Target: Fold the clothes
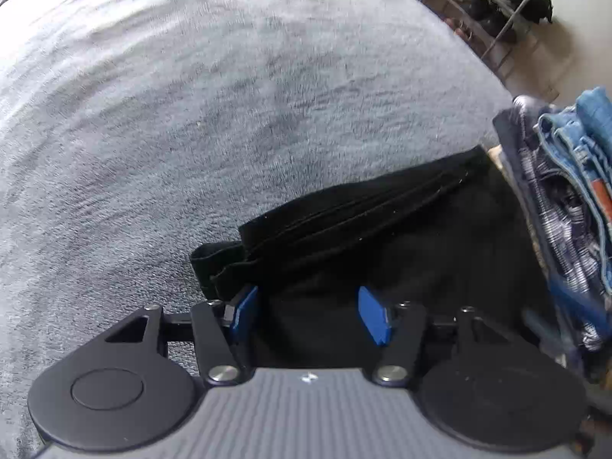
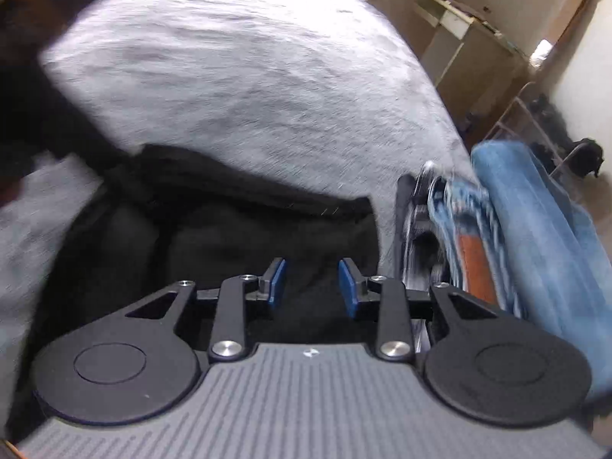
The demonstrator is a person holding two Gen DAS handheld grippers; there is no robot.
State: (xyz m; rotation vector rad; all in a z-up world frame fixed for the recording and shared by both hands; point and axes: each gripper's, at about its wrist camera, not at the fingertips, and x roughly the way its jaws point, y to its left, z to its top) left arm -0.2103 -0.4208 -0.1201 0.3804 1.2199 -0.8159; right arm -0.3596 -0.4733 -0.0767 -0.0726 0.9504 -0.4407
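Note:
A black folded garment (image 1: 401, 237) lies on the grey fleece blanket (image 1: 191, 95), its layered edges facing the far side. My left gripper (image 1: 310, 315) hovers over its near left corner, blue pads (image 1: 373, 317) apart and nothing pinched between them. In the right wrist view the same black garment (image 2: 229, 237) spreads below my right gripper (image 2: 311, 287). That gripper's blue pads (image 2: 276, 283) stand a little apart over the dark cloth and are not closed on it. The right wrist view is blurred.
A stack of folded clothes sits right of the black garment: blue jeans (image 1: 589, 145) (image 2: 535, 229) over a plaid piece (image 1: 554, 206). Beyond the bed edge stand a metal rack with dark items (image 1: 497, 11) and a cabinet (image 2: 470, 38). A dark blurred shape (image 2: 38, 76) fills the left side.

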